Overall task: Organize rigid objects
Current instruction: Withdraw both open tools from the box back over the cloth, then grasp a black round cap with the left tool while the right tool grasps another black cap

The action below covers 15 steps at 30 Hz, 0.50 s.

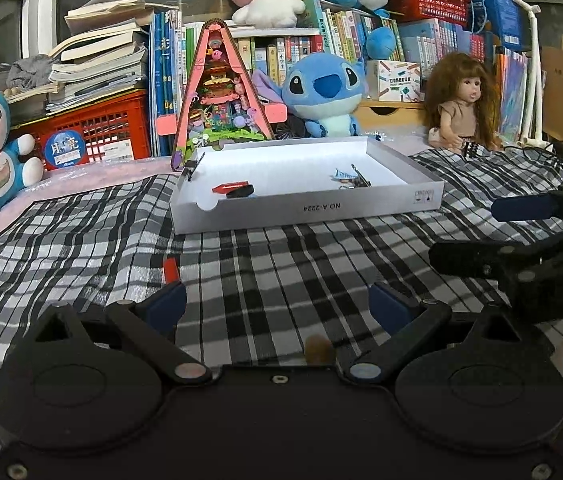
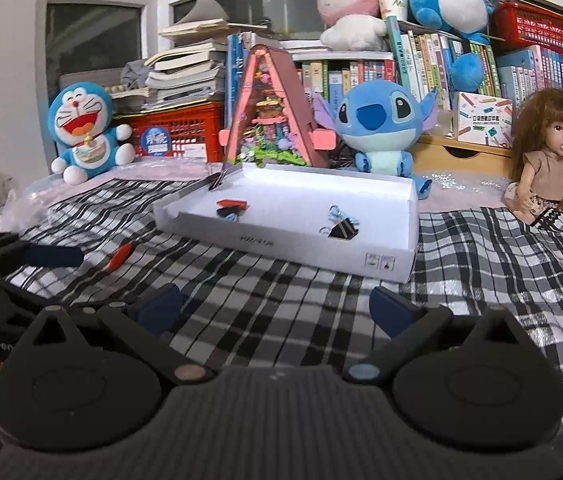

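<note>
**Both grippers empty above the checked cloth, box ahead**

Your left gripper (image 1: 277, 304) hangs low over the black-and-white checked cloth (image 1: 281, 256) with its blue-padded fingers spread wide and nothing between them. Your right gripper (image 2: 277, 306) is the same: fingers apart, holding nothing (from the left wrist view it shows at the right edge, side-on).

The white shallow box (image 1: 305, 208) sits on the cloth ahead of both grippers. Inside it, a red-and-black binder clip (image 1: 233, 189) lies toward the left end, and a black binder clip with a bluish handle (image 2: 341, 229) lies toward the right end. A further black clip (image 2: 216, 179) grips the box's far left rim.

One small red object (image 2: 118, 255) lies on the cloth outside the box, just beyond your left gripper's left finger; what it is, you cannot tell from here.

Behind the box stand a triangular pink toy house (image 1: 221, 92), a blue plush (image 1: 321, 92) and a long-haired doll (image 1: 461, 104).
</note>
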Motion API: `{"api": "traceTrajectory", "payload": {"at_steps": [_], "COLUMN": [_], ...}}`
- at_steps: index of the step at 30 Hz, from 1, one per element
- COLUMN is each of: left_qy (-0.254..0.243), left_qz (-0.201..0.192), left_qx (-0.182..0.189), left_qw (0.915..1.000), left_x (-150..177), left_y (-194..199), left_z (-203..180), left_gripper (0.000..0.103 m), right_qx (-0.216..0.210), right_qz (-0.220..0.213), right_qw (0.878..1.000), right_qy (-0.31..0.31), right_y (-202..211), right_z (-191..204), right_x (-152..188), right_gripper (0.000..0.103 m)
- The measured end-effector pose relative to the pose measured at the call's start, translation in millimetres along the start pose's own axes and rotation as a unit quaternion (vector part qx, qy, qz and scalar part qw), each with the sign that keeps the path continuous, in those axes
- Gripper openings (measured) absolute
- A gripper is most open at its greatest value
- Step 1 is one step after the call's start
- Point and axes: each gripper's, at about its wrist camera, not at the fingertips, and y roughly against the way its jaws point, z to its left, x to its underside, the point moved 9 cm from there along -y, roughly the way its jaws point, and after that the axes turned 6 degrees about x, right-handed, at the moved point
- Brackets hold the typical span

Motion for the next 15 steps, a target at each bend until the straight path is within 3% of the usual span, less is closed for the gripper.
{"api": "traceTrajectory", "payload": {"at_steps": [15], "left_qy": [-0.01], "left_qz": [0.011], "left_qx": [-0.002], "left_qw": [0.9999], "left_x": [29], "left_y": [10], "left_z": [-5], "left_gripper": [0.098], "right_qx": [0.0], "right_qz": [0.001], "right_qw": [0.999], "right_qy": [0.032], "right_y": [16], "right_z": [15], "right_x": [31], "right_gripper": [0.103]}}
